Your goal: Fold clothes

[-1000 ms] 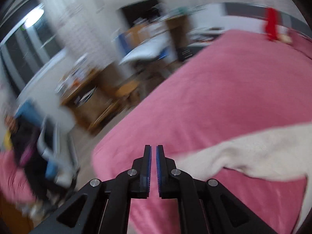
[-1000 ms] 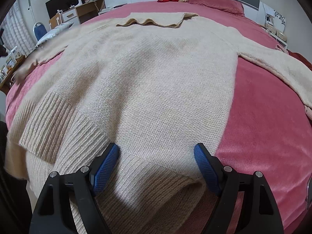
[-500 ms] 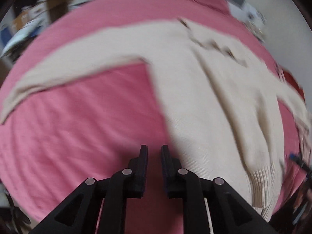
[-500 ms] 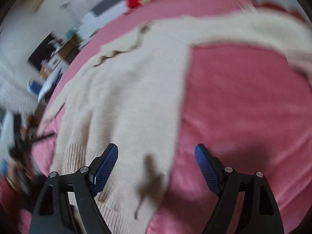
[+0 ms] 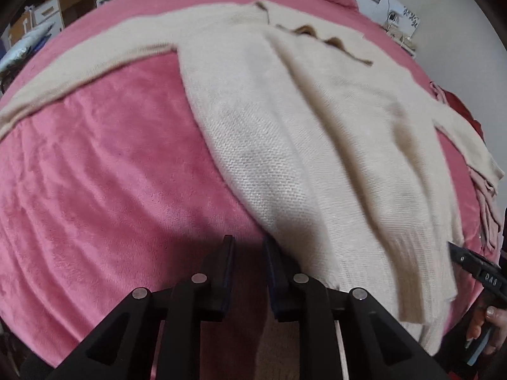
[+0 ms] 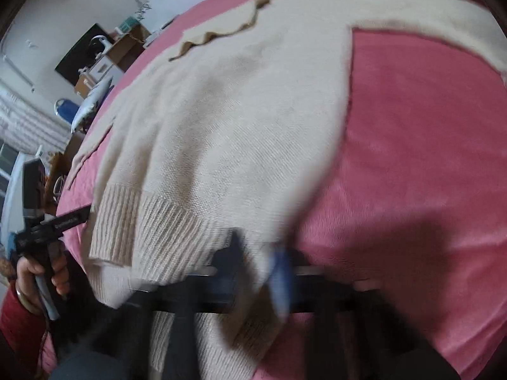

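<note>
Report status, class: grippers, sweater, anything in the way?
Right gripper just closed on the sweater hem. Left gripper slightly open, jaws just widening, nothing between them, at the hem's other corner. Sweater flat on the bed. Nothing blocking.

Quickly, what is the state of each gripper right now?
Left gripper: slightly open, jaws just opening, nothing between them.
Right gripper: just closed, shut on the sweater hem.

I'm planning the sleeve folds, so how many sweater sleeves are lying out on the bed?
2. One sleeve stretches out from the cream sweater across the pink blanket toward the desk side; the other sleeve runs off the opposite shoulder toward the wall side. Both cuffs are hidden.
</note>
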`<state>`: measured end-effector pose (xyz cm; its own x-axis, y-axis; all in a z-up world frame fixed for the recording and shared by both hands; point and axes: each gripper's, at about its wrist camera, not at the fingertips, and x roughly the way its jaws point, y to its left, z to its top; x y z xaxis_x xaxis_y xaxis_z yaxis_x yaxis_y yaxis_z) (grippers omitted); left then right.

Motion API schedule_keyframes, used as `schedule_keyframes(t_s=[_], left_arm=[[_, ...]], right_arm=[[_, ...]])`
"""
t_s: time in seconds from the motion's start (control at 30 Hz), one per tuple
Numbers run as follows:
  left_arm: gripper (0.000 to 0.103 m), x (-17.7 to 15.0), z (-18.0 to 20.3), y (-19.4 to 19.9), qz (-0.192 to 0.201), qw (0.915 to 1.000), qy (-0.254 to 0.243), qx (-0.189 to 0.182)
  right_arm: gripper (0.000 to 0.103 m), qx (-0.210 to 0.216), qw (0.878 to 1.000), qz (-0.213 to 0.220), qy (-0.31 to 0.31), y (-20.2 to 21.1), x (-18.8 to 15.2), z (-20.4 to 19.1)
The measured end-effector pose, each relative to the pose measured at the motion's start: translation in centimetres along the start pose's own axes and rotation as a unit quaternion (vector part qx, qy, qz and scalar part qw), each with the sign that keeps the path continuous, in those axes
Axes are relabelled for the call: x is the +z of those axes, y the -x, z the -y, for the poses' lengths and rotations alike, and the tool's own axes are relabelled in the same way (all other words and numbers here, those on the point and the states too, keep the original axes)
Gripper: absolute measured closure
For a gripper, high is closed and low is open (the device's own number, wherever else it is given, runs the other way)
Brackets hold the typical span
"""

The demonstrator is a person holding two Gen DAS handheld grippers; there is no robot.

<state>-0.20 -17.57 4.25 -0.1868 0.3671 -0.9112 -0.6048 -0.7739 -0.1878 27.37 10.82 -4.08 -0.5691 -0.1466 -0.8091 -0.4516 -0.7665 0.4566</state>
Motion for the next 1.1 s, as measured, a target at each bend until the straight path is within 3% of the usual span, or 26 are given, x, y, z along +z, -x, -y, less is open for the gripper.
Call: schedule_keyframes(t_s=[0.03, 0.13, 0.27, 0.37, 0.43, 0.5, 0.53, 0.63, 0.73, 0.8, 0.9, 1.03, 1.1], left_arm=[[0.085, 0.0, -0.2, 0.0, 0.002, 1.0000, 0.000, -0.003], [0.103, 0.0, -0.8, 0.4, -0.005, 1.0000, -0.002, 0.006], [0.103, -0.1, -2.3, 1.4, -0.014, 0.9990, -0.014, 0.040], [0.103, -0.1, -5.6, 2.2, -0.014, 0.9983, 0.046, 0.034], [0.102, -0.1, -6.8, 2.9, -0.006, 0.9959, 0.087, -0.023], [0.087, 0.0, -6.8, 3.6, 0.005, 0.9903, 0.109, -0.087], [0.082, 0.3, -6.1, 3.6, 0.009, 0.9915, 0.092, -0.092], [0.082, -0.5, -2.5, 2.7, -0.003, 0.9961, 0.032, -0.082], [0.082, -1.5, 0.0, 1.4, -0.027, 0.9959, 0.017, -0.084], [0.082, -1.8, -0.3, 1.5, -0.019, 0.9932, 0.041, -0.107], [0.082, -2.6, -1.6, 2.7, -0.004, 0.9853, 0.074, -0.154], [0.078, -2.5, -2.1, 3.3, 0.002, 0.9803, 0.095, -0.173], [0.078, -1.8, -0.7, 1.6, -0.025, 0.9858, 0.068, -0.151]], right_arm=[[0.093, 0.008, 1.000, 0.004, -0.011, 0.3, 0.0, 0.5], [0.094, 0.013, 0.999, 0.018, -0.032, 1.3, -0.1, 1.9], [0.095, -0.070, 0.995, 0.068, -0.028, 4.9, 0.3, 4.0], [0.095, -0.096, 0.991, 0.075, -0.057, 7.6, 0.2, 6.6], [0.095, -0.078, 0.992, 0.061, -0.080, 7.5, 0.1, 7.7], [0.094, -0.053, 0.993, 0.050, -0.090, 6.6, 0.2, 7.7], [0.094, -0.042, 0.994, 0.046, -0.091, 6.0, 0.3, 7.4], [0.089, -0.028, 0.994, 0.045, -0.100, 4.9, 0.5, 6.9], [0.073, 0.002, 0.993, 0.039, -0.113, 4.8, 0.1, 7.4], [0.055, 0.021, 0.992, 0.039, -0.120, 5.3, -0.1, 7.4], [0.040, 0.035, 0.991, 0.041, -0.123, 5.0, 0.2, 7.1], [0.025, 0.042, 0.993, 0.032, -0.107, 4.2, 0.3, 6.1], [0.021, 0.028, 0.996, 0.028, -0.083, 3.3, 0.5, 4.9]])
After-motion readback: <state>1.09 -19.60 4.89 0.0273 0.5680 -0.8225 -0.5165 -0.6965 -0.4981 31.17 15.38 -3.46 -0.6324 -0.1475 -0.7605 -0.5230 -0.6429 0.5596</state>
